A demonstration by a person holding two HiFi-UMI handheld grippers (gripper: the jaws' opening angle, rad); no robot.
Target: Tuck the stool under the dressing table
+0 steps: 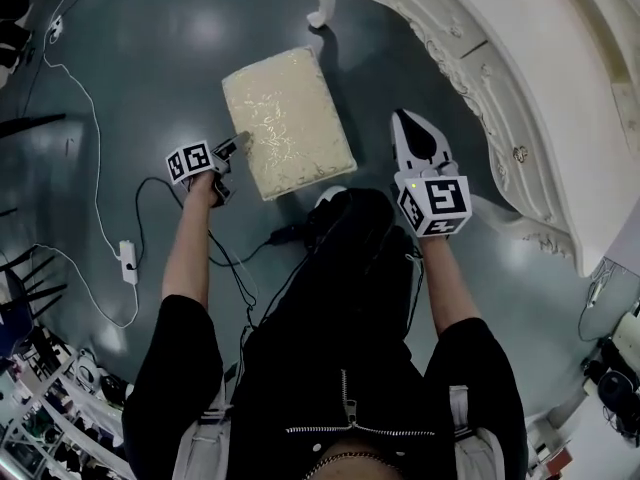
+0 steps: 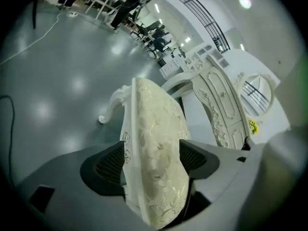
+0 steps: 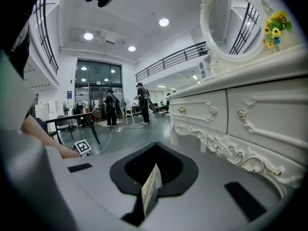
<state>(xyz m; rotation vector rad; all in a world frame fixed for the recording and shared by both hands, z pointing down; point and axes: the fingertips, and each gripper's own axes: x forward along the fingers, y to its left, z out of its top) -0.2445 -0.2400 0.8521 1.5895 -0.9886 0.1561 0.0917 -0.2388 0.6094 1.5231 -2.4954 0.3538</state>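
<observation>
The stool (image 1: pixel 288 123), with its cream brocade seat, stands on the grey floor (image 1: pixel 150 48) at upper centre of the head view. It is left of the white carved dressing table (image 1: pixel 500 78) and fully outside it. The left gripper (image 1: pixel 228 153) is at the seat's lower left edge. In its own view the fingers (image 2: pixel 108 165) are spread wide, with the seat's edge standing between them. The right gripper (image 1: pixel 408 126) hovers right of the stool, touching nothing, its fingers pressed together. A thin pale sliver (image 3: pixel 151 186) shows at their seam, and I cannot tell what it is.
</observation>
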